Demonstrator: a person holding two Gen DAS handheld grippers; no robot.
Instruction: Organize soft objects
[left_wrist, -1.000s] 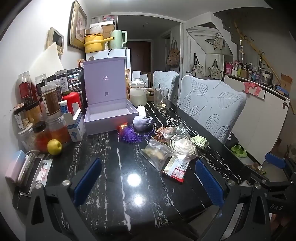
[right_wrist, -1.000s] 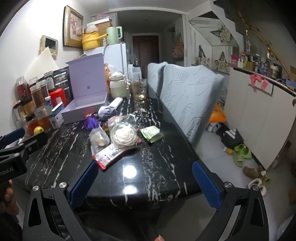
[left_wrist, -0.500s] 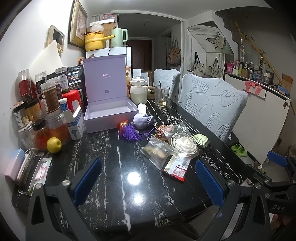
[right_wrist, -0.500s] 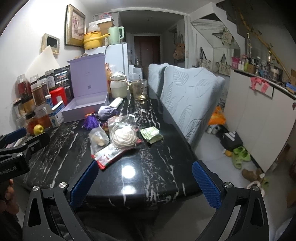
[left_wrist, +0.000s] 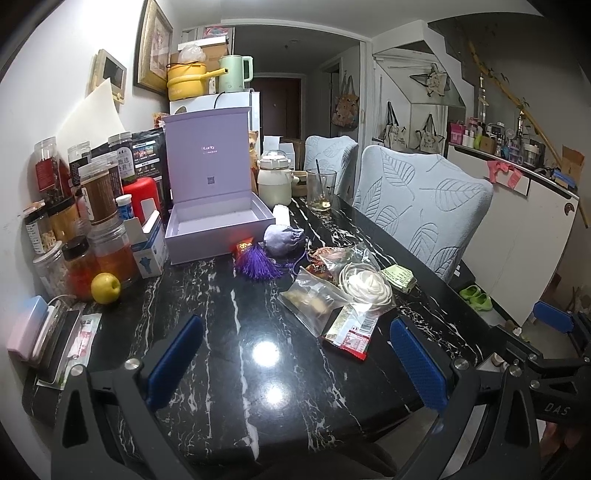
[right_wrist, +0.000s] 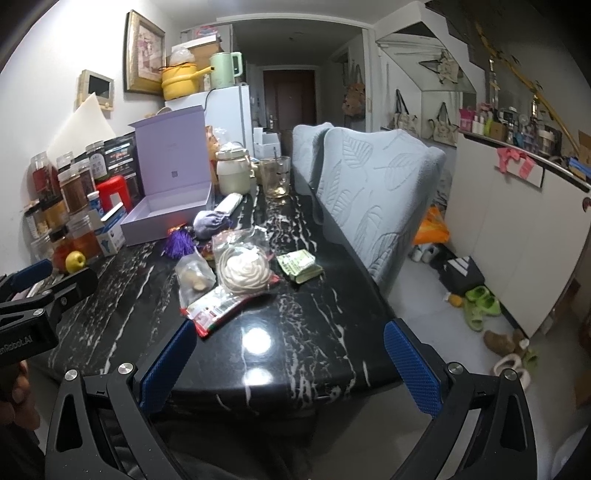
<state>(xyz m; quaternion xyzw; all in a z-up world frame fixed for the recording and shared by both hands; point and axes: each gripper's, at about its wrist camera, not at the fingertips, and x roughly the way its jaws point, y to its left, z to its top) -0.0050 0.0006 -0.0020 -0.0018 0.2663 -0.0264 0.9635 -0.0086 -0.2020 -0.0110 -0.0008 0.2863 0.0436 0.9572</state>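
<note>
Both grippers spread wide, empty, at the table's near edge. The packets (right_wrist: 236, 273) lie ahead of the right gripper (right_wrist: 290, 363), slightly left; the left gripper (left_wrist: 295, 354) sits farther off, box (left_wrist: 218, 225) beyond.

On the black body of the right gripper (left_wrist: 554, 408), seen at the lower right of the left wrist view, the letters "DAS" are read. On the body of the left gripper (right_wrist: 22, 349), at the left edge of the right wrist view, the partly cropped lettering "enRobot.AI" is read. A small logo and a square code are printed inside the lid of the lilac gift box (left_wrist: 208, 162); neither can be made out. Chinese characters are noted on a jar label (left_wrist: 125, 162), not legible.
</note>
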